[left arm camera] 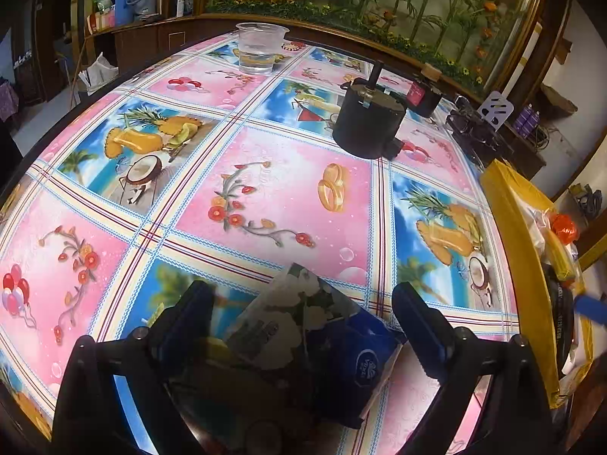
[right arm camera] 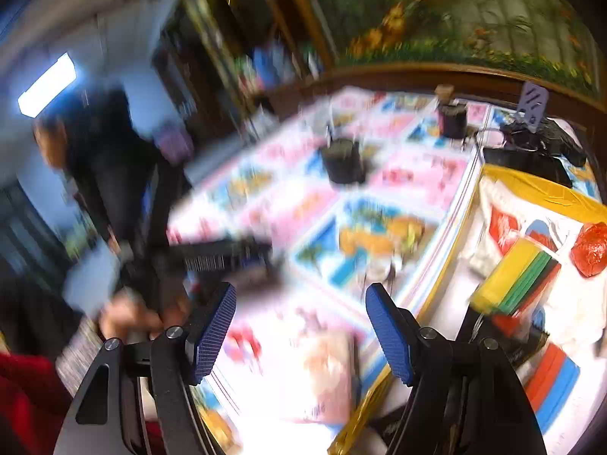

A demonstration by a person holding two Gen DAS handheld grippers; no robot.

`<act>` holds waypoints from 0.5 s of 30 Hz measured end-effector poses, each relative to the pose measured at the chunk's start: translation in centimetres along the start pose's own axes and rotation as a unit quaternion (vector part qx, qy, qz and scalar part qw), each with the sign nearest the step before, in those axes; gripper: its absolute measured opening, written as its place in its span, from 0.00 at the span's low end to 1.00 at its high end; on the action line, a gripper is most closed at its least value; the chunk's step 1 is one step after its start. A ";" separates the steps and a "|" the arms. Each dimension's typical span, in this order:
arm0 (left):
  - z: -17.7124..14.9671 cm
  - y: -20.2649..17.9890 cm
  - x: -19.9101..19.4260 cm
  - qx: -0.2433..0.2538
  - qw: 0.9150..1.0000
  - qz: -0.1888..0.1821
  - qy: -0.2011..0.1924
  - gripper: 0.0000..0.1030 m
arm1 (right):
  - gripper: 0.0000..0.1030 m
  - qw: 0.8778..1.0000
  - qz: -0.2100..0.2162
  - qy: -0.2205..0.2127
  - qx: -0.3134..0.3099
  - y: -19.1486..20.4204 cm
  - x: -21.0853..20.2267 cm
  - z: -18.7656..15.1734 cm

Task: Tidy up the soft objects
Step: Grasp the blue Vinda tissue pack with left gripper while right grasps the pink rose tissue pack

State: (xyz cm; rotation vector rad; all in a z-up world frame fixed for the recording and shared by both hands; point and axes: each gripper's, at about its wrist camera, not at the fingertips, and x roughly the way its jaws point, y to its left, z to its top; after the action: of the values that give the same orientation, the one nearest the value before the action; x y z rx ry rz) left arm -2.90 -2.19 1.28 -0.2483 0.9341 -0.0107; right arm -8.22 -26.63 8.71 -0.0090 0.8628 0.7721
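1. Your left gripper [left arm camera: 303, 303] stands wide open over the tablecloth [left arm camera: 273, 174], its pads clear of everything.
2. Between its fingers lies a soft packet [left arm camera: 315, 337], floral on one face and dark blue on the other, resting on the cloth and touched by neither pad.
3. Ahead of that gripper sits a black pot [left arm camera: 368, 125]; farther ahead, a clear cup [left arm camera: 260, 49] holding water.
4. Off to its right stands a yellow box [left arm camera: 512, 235], with an orange ball [left arm camera: 564, 228] and other items inside.
5. Your right gripper [right arm camera: 299, 330] is also open, its blue pads [right arm camera: 214, 328] apart with nothing between them.
6. Below and between those fingers, a pale pink bundle [right arm camera: 330, 371] lies on the cloth, too blurred to name.
7. To the right gripper's right, the box [right arm camera: 546, 189] holds a stack of coloured sponges [right arm camera: 516, 276], the ball [right arm camera: 590, 248] and a white bag [right arm camera: 504, 220].
8. To its left, your other hand [right arm camera: 132, 314] grips the left tool; the view there is smeared by motion.
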 end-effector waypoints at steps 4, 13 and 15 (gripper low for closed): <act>0.0 0.4 -0.1 -0.013 1.000 -0.016 -0.005 0.93 | 0.73 0.986 -0.074 0.119 -0.090 3.1 3.5 -1.2; -0.2 1.2 -0.6 -0.028 0.999 -0.044 -0.015 0.93 | 0.72 0.955 -0.116 0.232 -0.143 3.0 8.2 -3.4; -0.2 1.3 -0.8 -0.026 0.998 -0.049 -0.017 0.93 | 0.53 0.959 -0.108 0.223 -0.135 3.2 8.1 -3.0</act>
State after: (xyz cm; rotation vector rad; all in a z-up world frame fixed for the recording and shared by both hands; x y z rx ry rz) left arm -3.64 -0.92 1.51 -0.3418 0.8884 -0.0716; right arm -9.00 -20.32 2.09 -0.5299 1.1540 0.6849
